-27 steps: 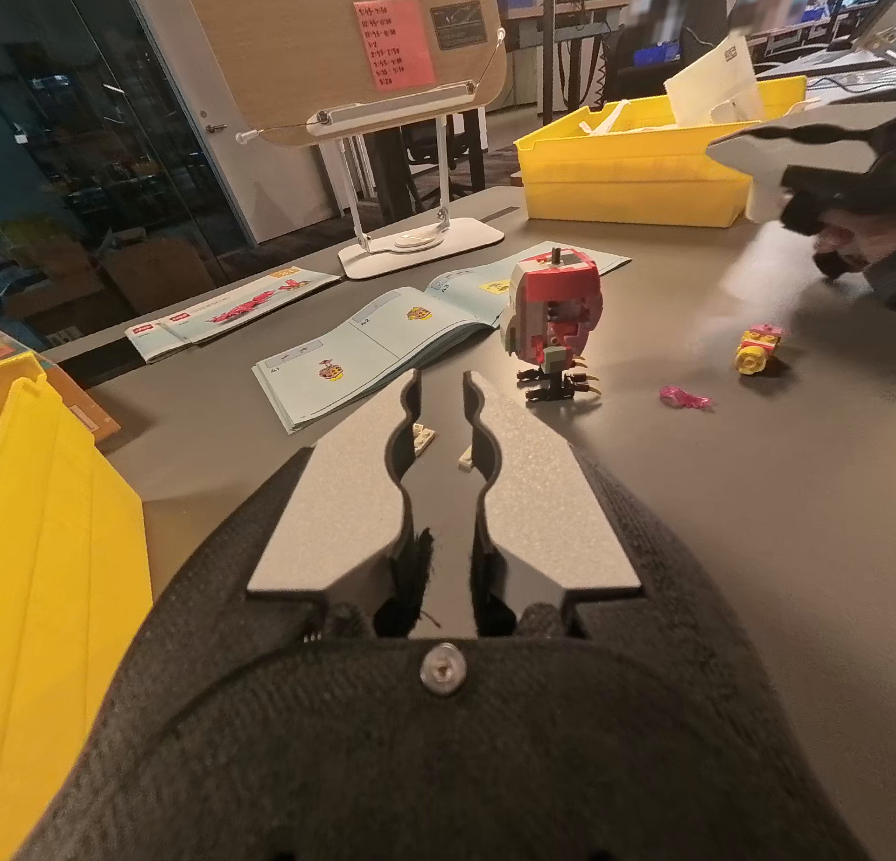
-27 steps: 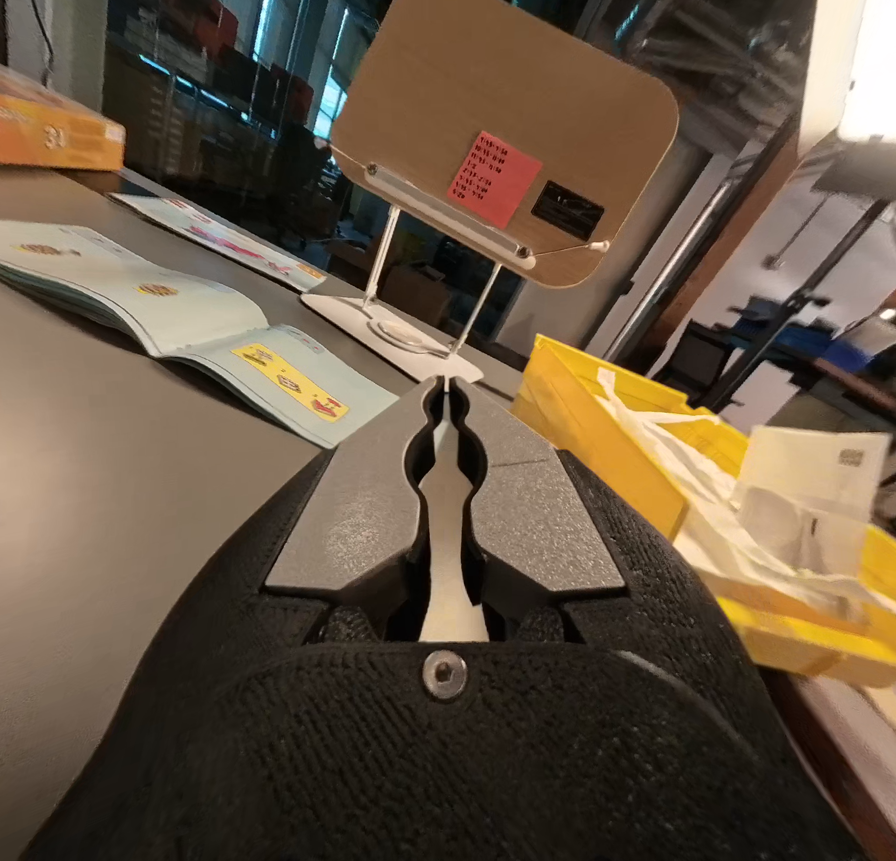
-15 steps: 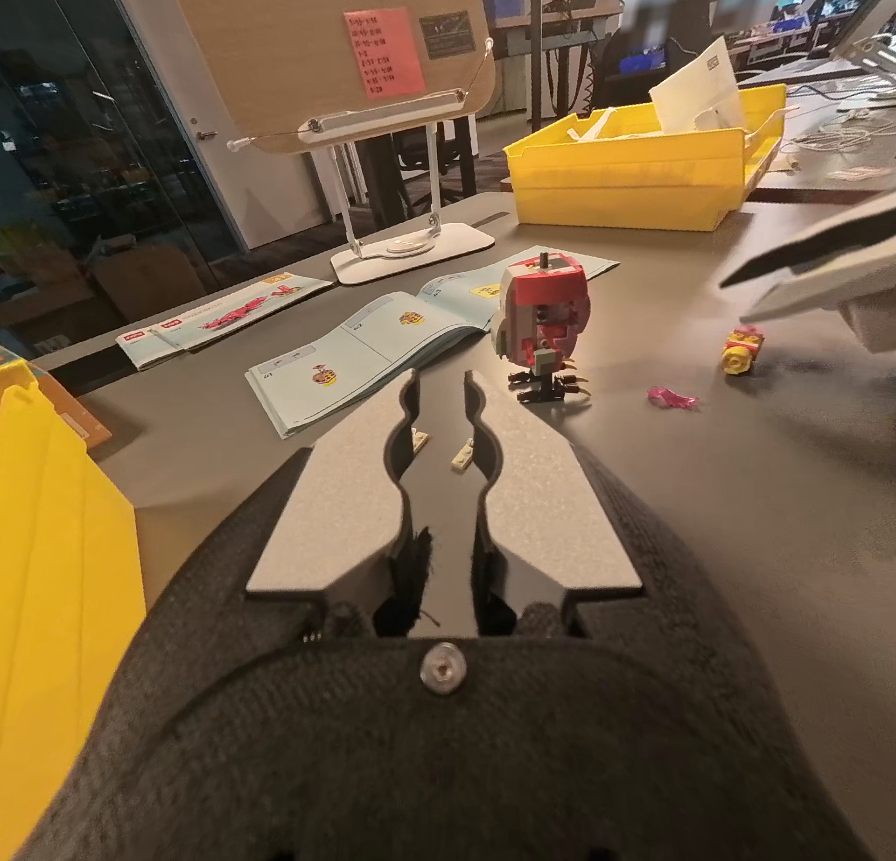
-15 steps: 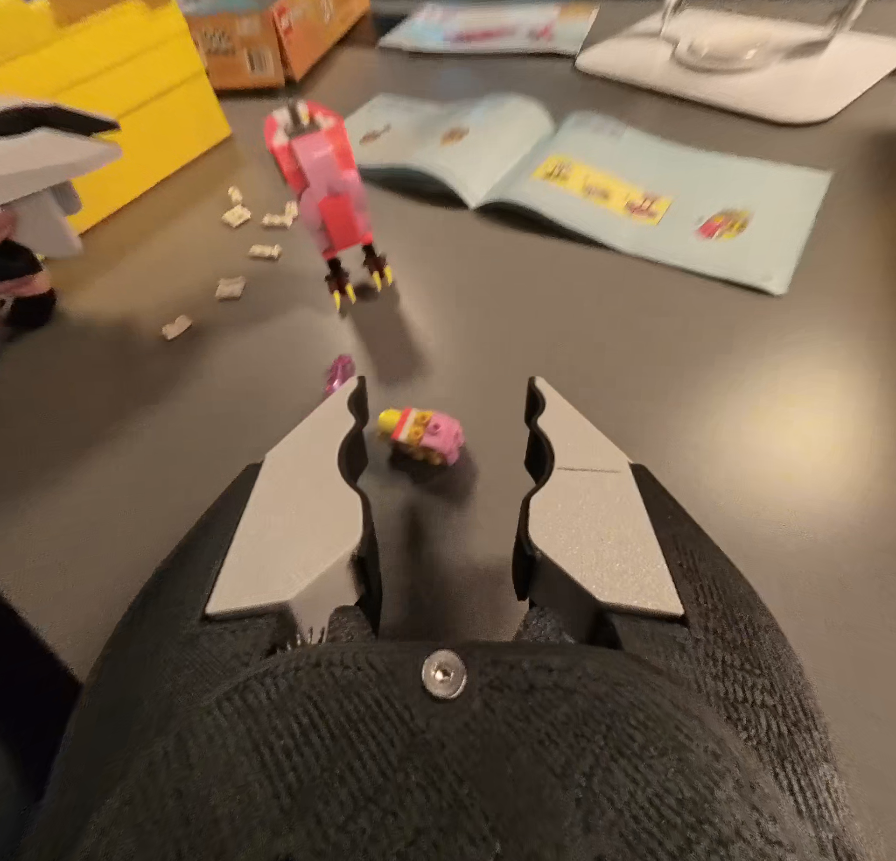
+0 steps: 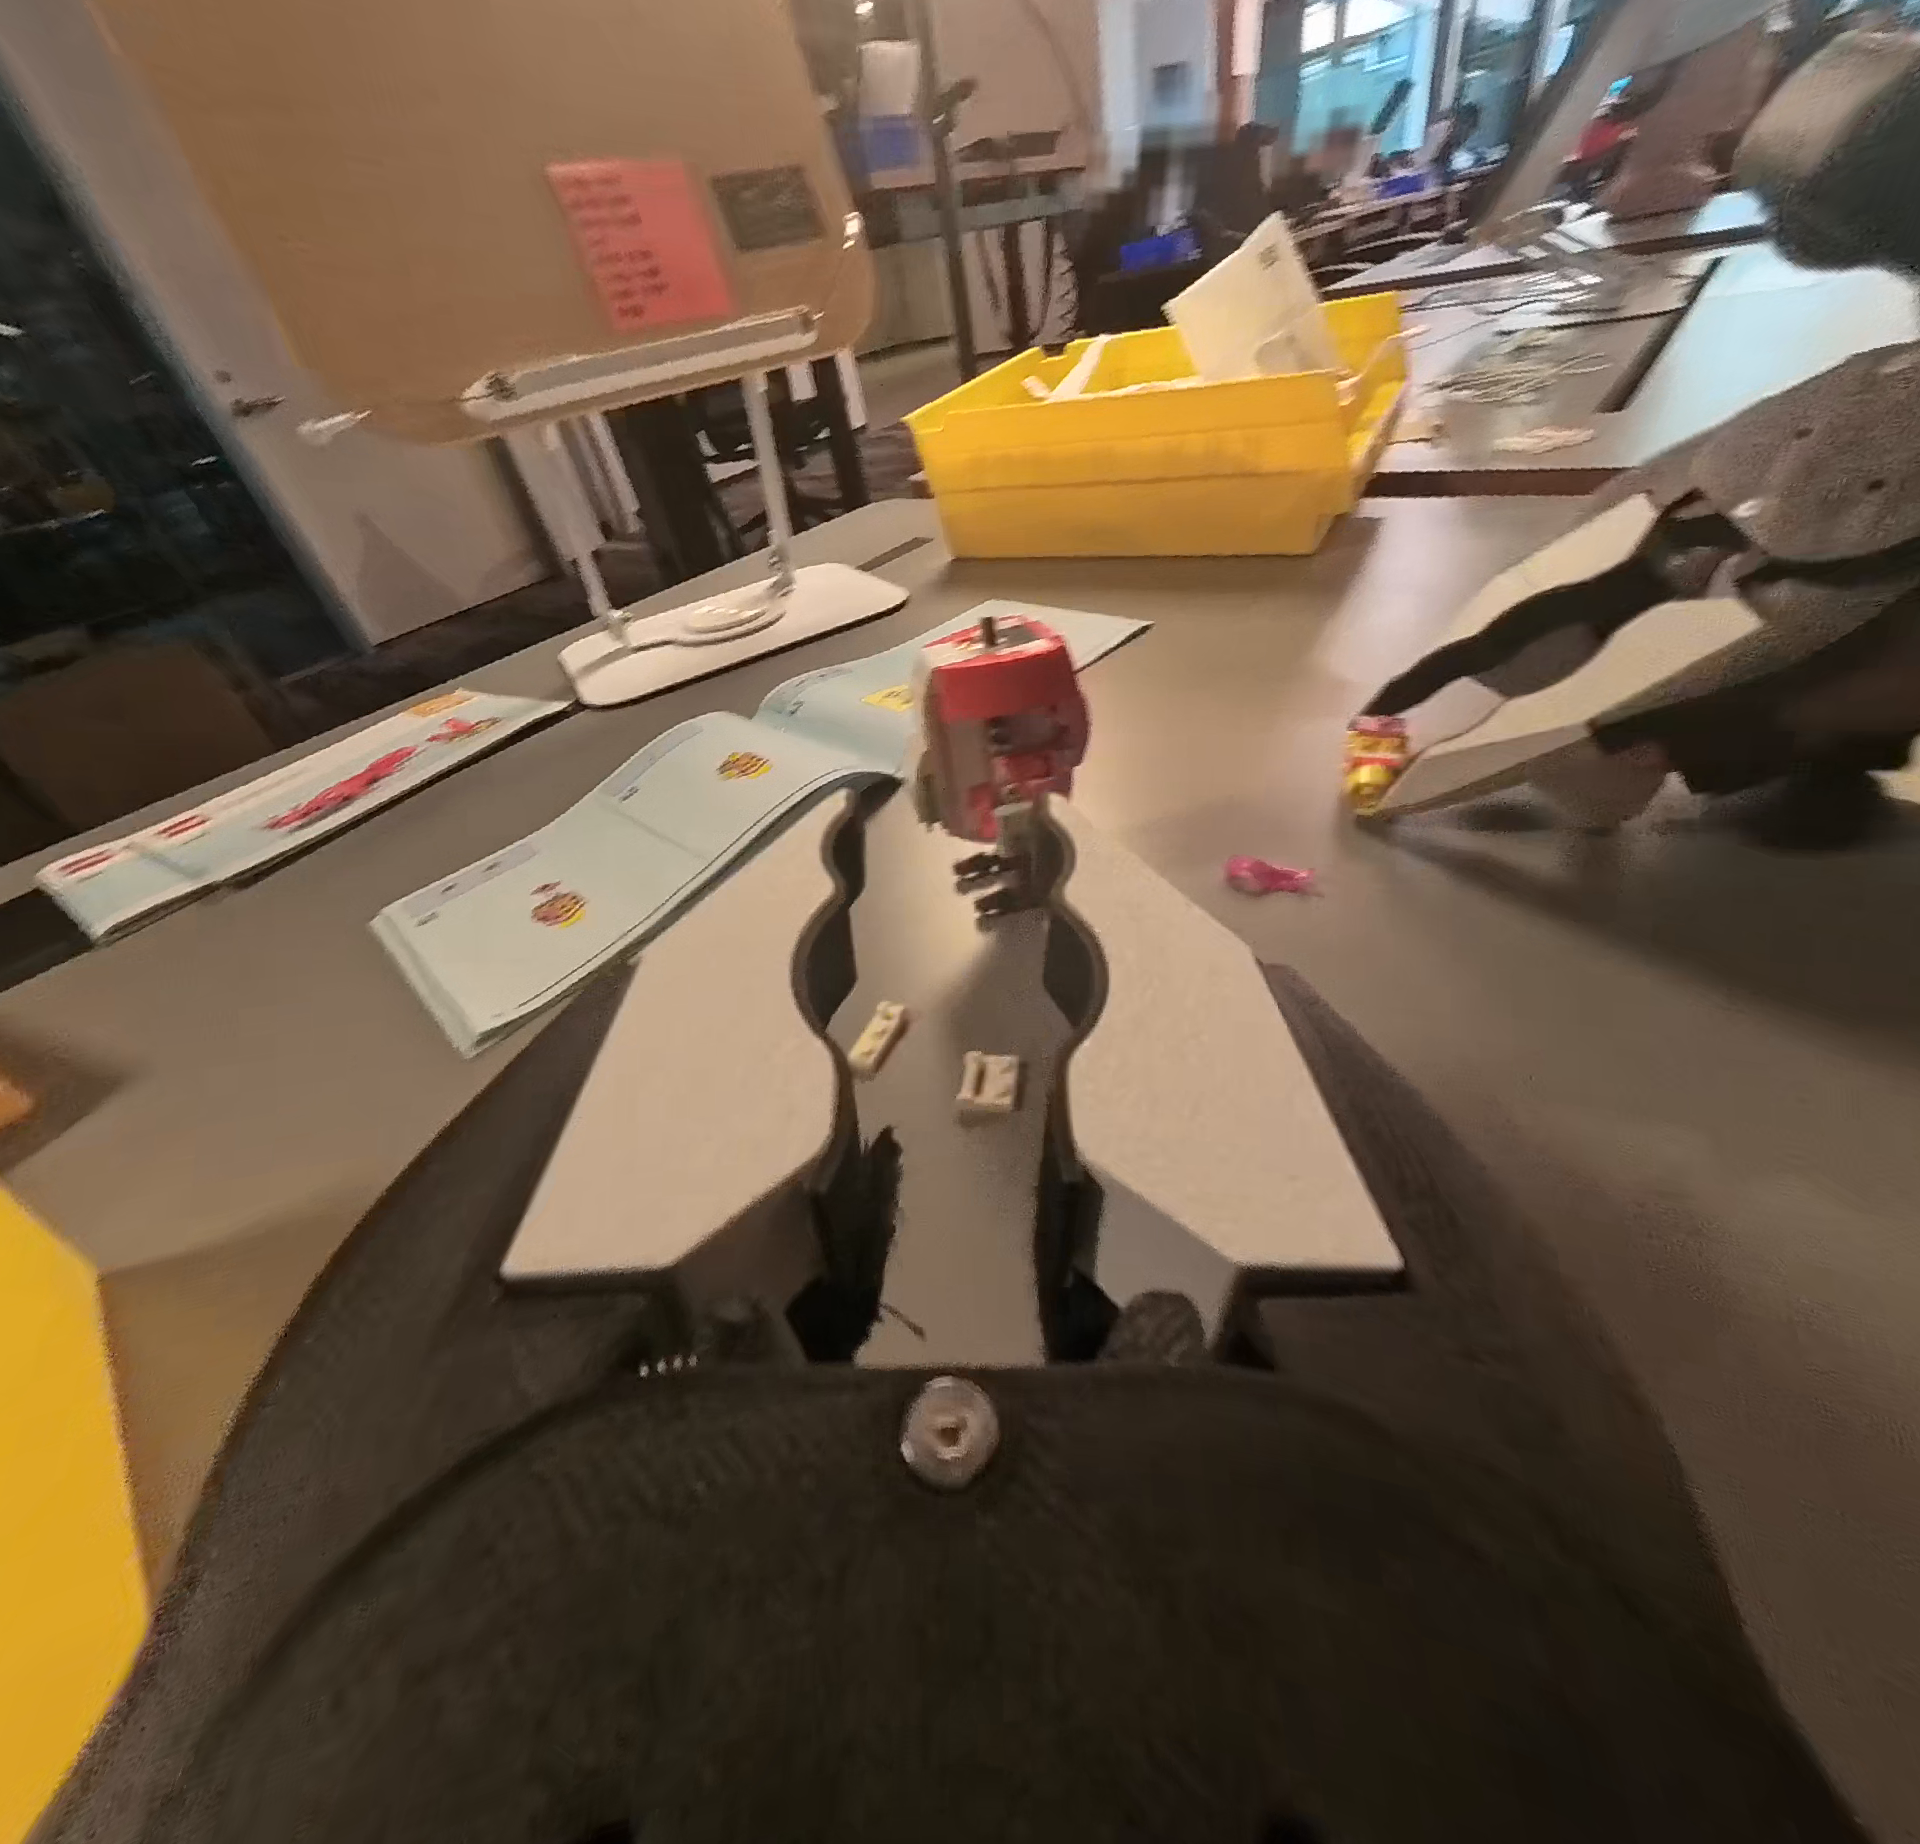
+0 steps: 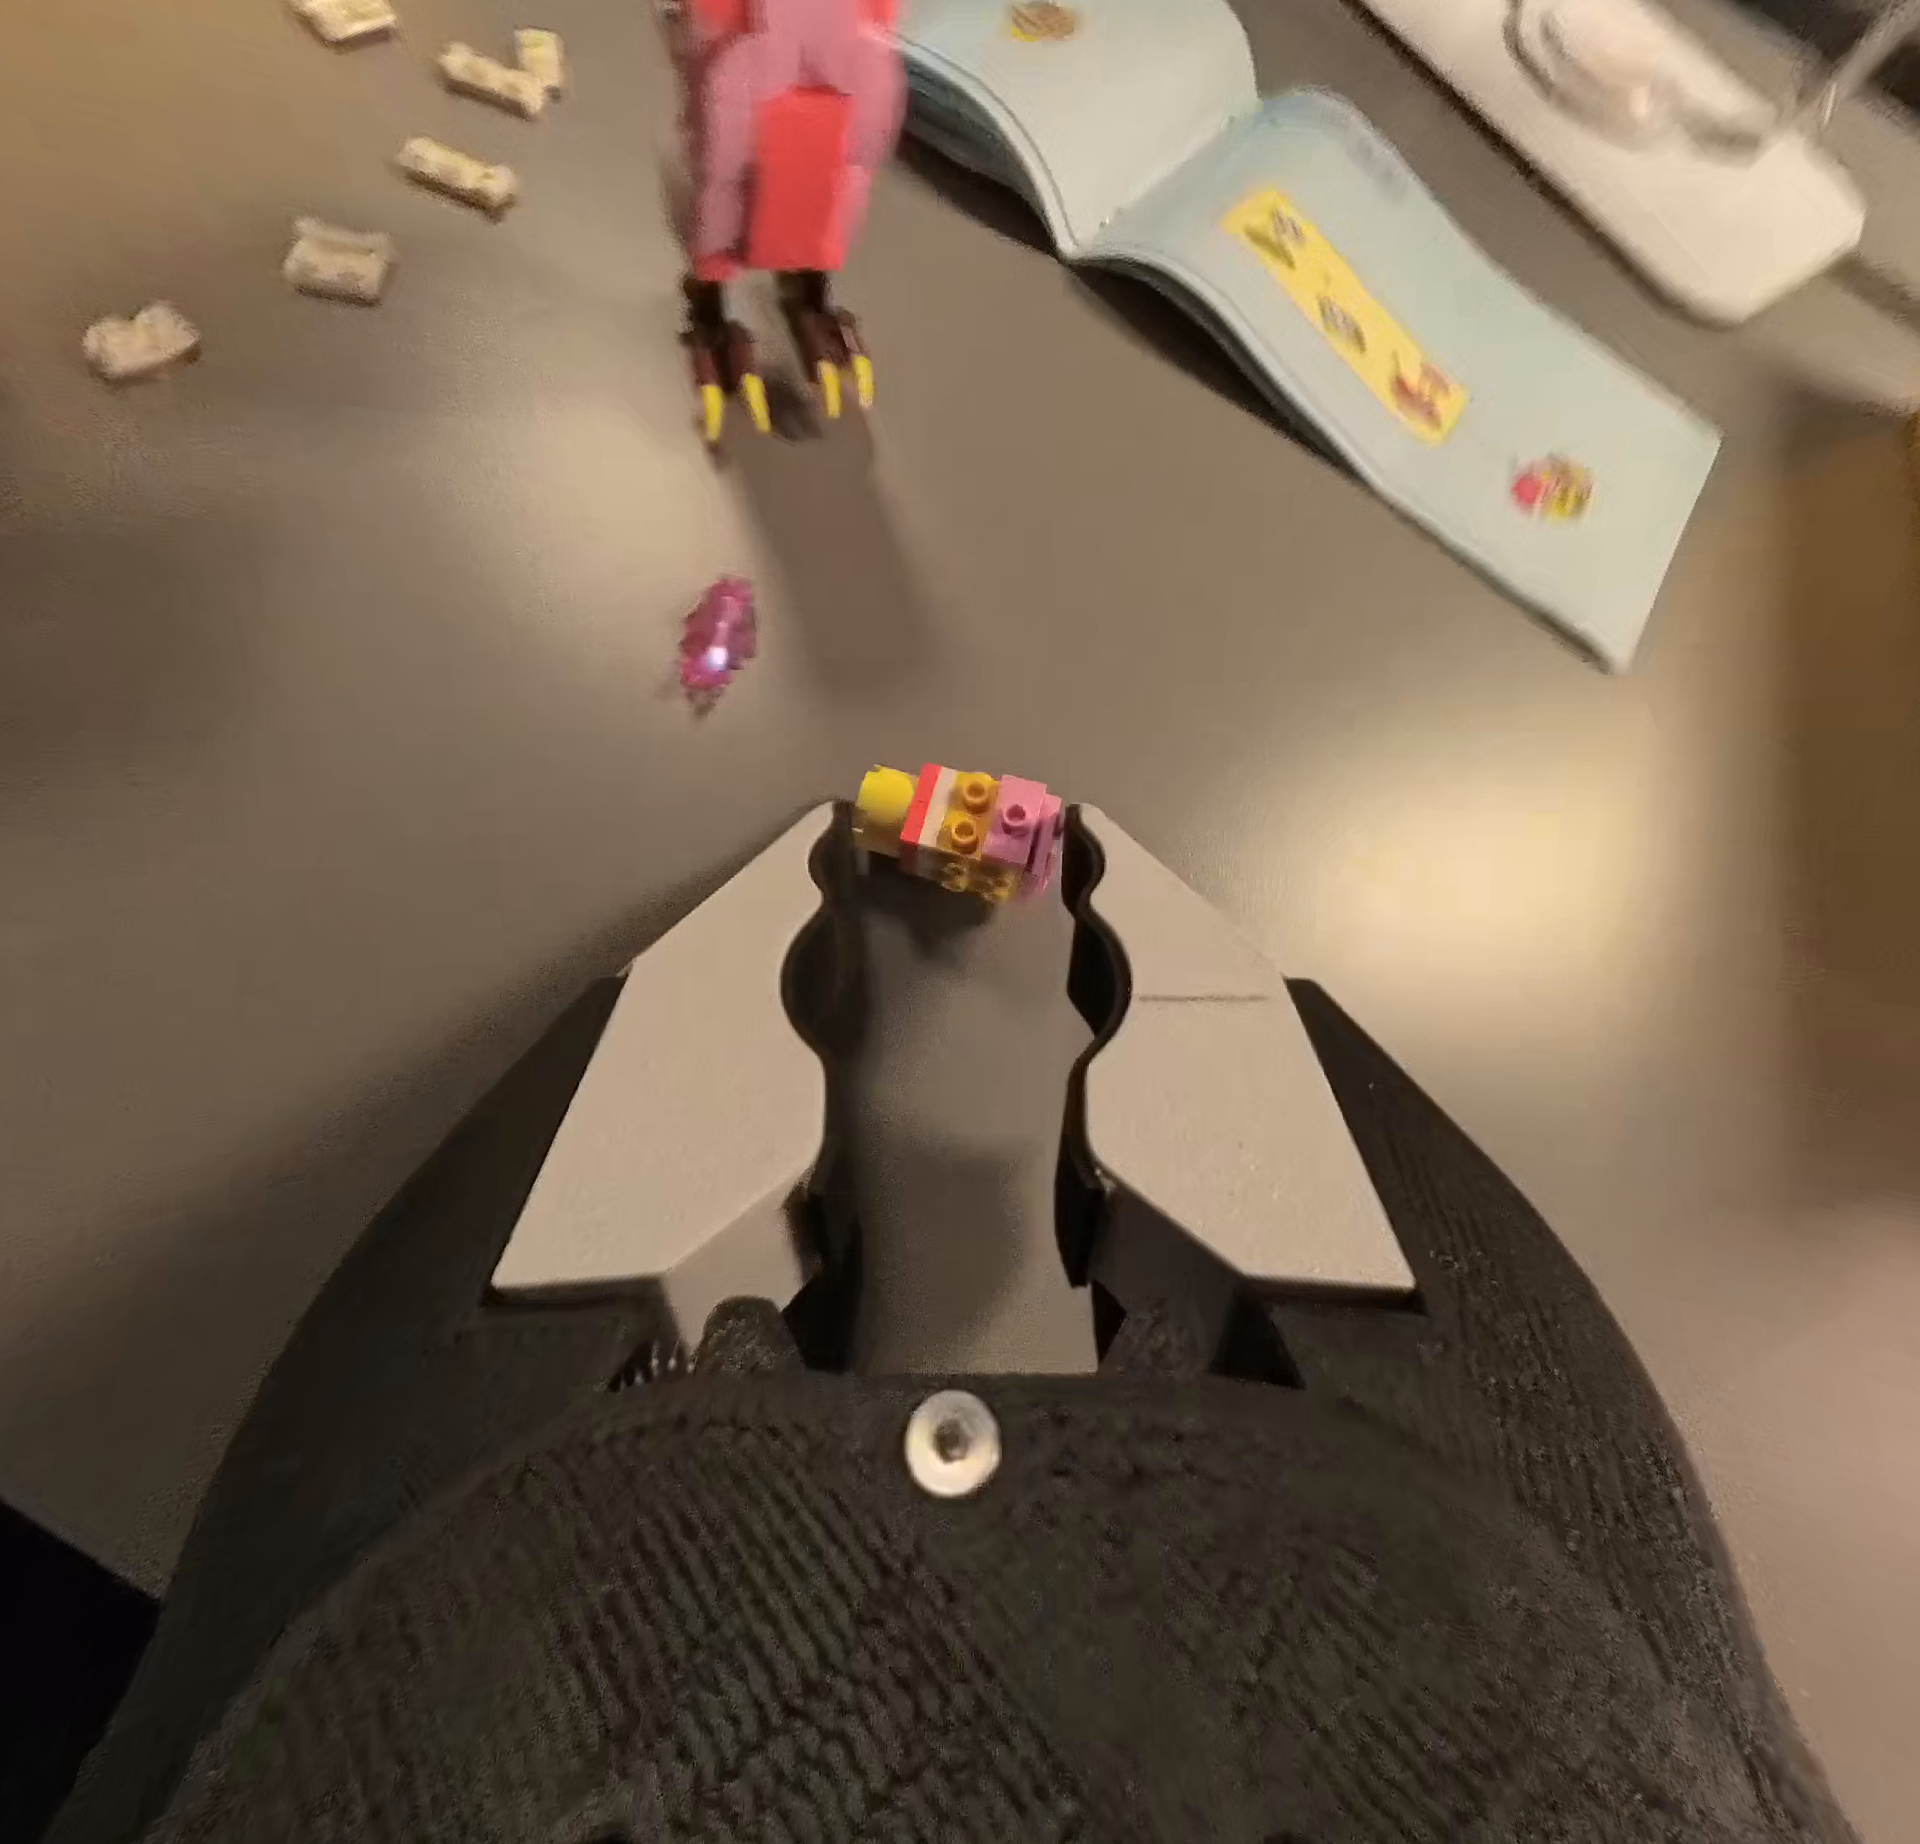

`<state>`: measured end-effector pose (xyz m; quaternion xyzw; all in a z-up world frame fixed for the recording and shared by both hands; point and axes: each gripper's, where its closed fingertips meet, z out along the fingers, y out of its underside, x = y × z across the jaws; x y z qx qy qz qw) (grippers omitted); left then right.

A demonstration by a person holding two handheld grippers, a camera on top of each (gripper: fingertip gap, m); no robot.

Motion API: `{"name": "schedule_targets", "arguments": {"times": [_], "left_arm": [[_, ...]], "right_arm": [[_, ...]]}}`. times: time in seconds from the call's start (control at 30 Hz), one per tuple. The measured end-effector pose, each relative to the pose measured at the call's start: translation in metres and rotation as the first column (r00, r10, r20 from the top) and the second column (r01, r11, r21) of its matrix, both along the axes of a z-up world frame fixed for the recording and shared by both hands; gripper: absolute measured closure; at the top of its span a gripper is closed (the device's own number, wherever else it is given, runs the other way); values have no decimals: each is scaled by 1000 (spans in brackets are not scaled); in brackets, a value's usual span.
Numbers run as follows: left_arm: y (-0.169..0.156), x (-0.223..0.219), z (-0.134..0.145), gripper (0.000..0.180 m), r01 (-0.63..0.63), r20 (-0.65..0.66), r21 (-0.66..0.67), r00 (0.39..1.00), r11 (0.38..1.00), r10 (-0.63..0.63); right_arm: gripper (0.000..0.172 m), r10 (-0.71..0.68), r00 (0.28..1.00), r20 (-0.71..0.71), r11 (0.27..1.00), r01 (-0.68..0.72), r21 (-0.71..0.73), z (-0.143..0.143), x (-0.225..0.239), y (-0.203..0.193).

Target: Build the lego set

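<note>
Left gripper [image 5: 951, 826]: jaws a little wider apart than half a second ago, holding nothing. Two tan pieces [image 5: 878, 1034] lie on the bench [image 5: 1558, 1119] under the gap. The red brick model [image 5: 997, 745] stands at 12 o'clock, just past the tips, and the open booklet [image 5: 623, 859] lies at 10 o'clock.

Right gripper [image 6: 956, 830]: jaws were spread wide and have now closed in. Both tips press the ends of the small yellow-orange-pink brick block [image 6: 966, 818], low at the bench. A loose pink piece [image 6: 717, 636] lies at 11 o'clock.
</note>
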<state>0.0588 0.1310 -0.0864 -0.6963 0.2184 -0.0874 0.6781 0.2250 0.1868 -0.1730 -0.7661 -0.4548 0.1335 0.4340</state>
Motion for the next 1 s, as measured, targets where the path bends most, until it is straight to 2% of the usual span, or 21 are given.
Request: {"name": "schedule_targets", "arguments": {"times": [0.07,0.13,0.23,0.3,0.37,0.47,0.53,0.73,1.0], "left_arm": [[-4,12,0,149,65,1,3,998,998,-65],[-10,26,2,148,151,26,5,988,989,-151],[-23,48,12,147,295,115,35,948,955,-297],[-26,55,12,147,333,148,23,932,943,-332],[-26,59,8,144,347,145,-2,928,938,-343],[-24,60,3,144,335,122,-25,936,942,-330],[-23,61,-1,144,324,89,-38,943,945,-319],[-11,59,-18,148,172,-135,-56,975,983,-179],[-3,65,-30,154,110,-247,-77,961,991,-126]], "right_arm": [[133,78,995,54,983,-86,164,9,-8,-5],[133,164,979,118,905,-196,377,25,-22,-14],[133,256,939,229,659,-343,669,52,-48,-36],[133,270,914,302,502,-401,766,61,-62,-48],[133,316,896,313,422,-428,799,65,-77,-59],[133,386,884,262,404,-417,814,69,-94,-68],[133,376,890,256,409,-408,817,68,-100,-65],[133,332,901,278,397,-401,826,62,-112,-60],[133,318,909,271,373,-383,845,66,-123,-67]]}}
